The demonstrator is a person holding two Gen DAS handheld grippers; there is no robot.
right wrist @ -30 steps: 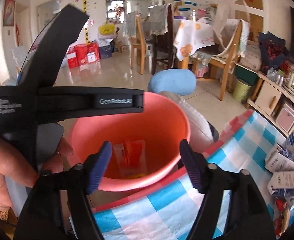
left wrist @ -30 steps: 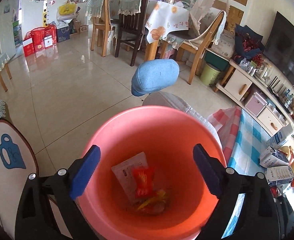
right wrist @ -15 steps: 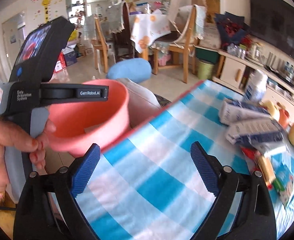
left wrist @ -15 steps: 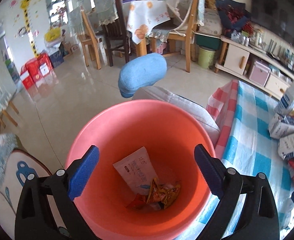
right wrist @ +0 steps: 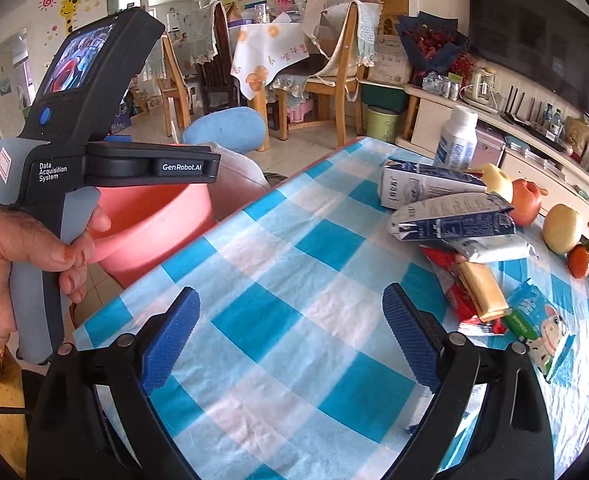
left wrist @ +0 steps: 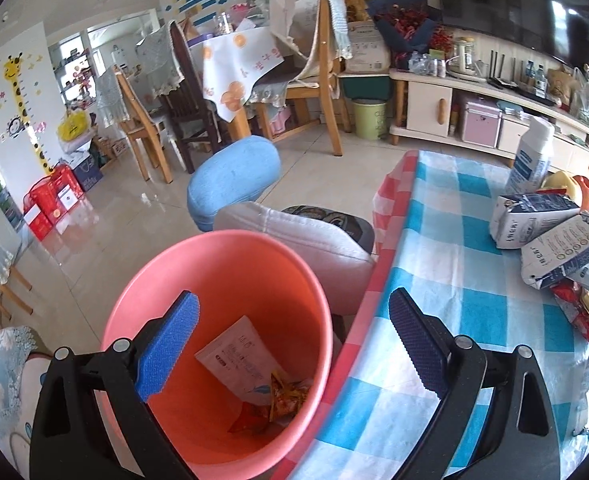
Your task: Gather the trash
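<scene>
1. Pink bin (left wrist: 222,264) is sitting left of the checked surface (right wrist: 294,280), wrappers (left wrist: 270,392) lying inside.
2. Left claw (left wrist: 290,344) is gaping, gripping nothing.
3. Right claw (right wrist: 290,336) is gaping empty; cartons (right wrist: 446,208) are lying far right.

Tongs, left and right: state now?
Left tongs: open, empty, over the bin.
Right tongs: open, empty, over the tablecloth.

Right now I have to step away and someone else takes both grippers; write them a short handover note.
Left gripper: open, empty, over the pink bin beside the table.
Right gripper: open, empty, above bare checked tablecloth.
Done: white packet and snack wrappers in the bin.
Left: flattened milk cartons, red wrapper, green cow packet. Fruit may not be trash.
</scene>
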